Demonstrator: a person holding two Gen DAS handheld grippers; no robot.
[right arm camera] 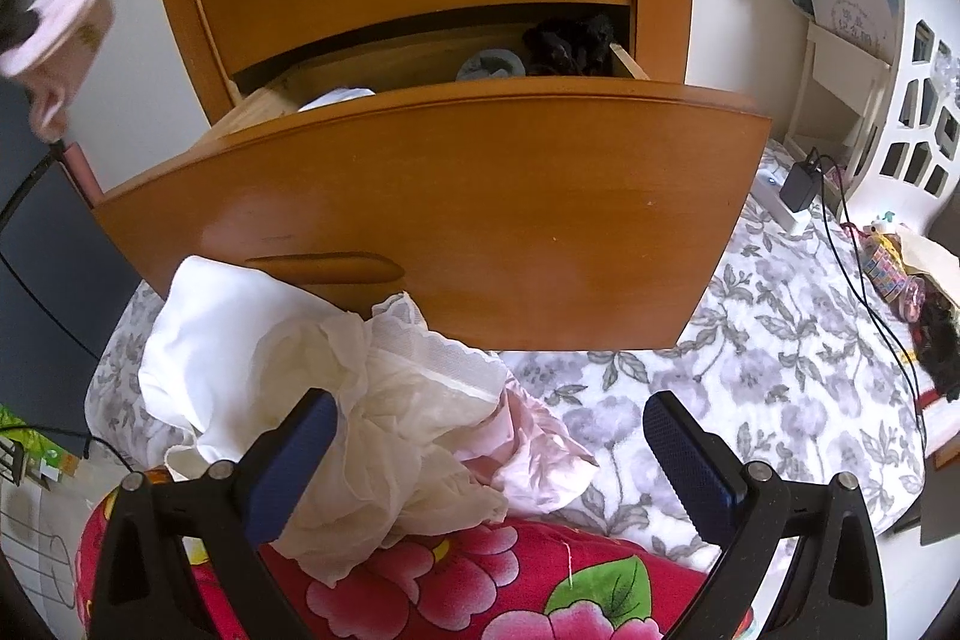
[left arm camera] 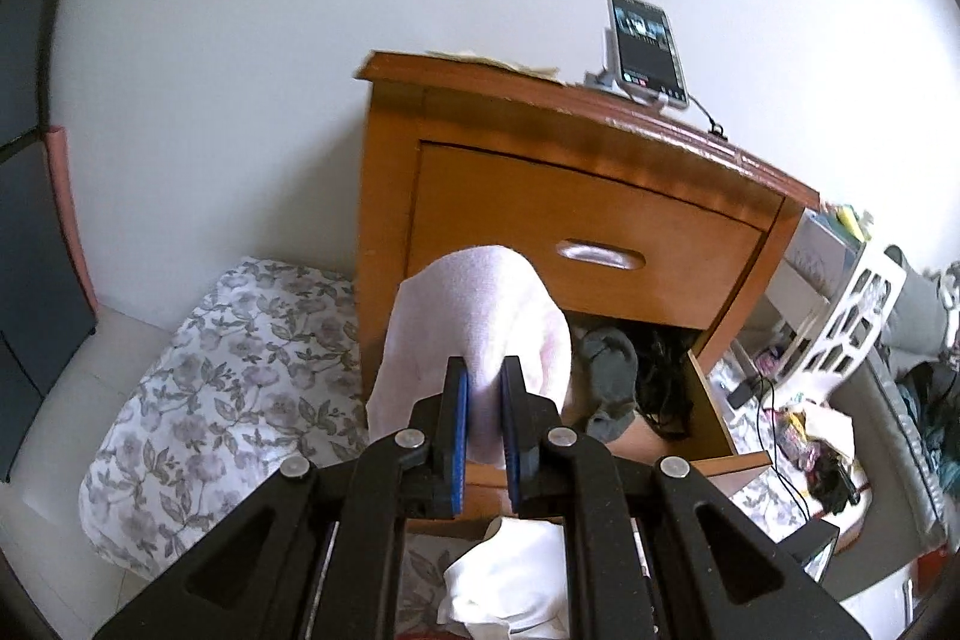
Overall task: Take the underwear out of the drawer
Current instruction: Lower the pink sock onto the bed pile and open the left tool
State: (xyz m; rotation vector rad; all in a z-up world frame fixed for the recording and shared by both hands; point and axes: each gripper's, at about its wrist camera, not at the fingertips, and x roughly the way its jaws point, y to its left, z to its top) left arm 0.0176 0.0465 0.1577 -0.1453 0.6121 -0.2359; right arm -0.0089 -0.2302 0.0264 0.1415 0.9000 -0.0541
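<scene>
My left gripper (left arm camera: pixel 485 370) is shut on a pale pink piece of underwear (left arm camera: pixel 480 304), held up in front of the wooden nightstand (left arm camera: pixel 600 184). That same pink piece (right arm camera: pixel 66 22) shows at the far left of the right wrist view. The lower drawer (right arm camera: pixel 456 214) stands pulled out, with a grey garment (right arm camera: pixel 492 64) and black garments (right arm camera: pixel 570 40) inside. My right gripper (right arm camera: pixel 489 436) hangs open above a pile of white, sheer cream and pink underwear (right arm camera: pixel 360 370) lying in front of the drawer.
A floral quilt (right arm camera: pixel 720 400) covers the floor or bed around the nightstand, and a red flowered cloth (right arm camera: pixel 420 580) lies under my right gripper. A phone on a stand (left arm camera: pixel 648 46) sits on top. To the right stand a white basket (right arm camera: pixel 918 124), cables and a charger (right arm camera: pixel 801 184).
</scene>
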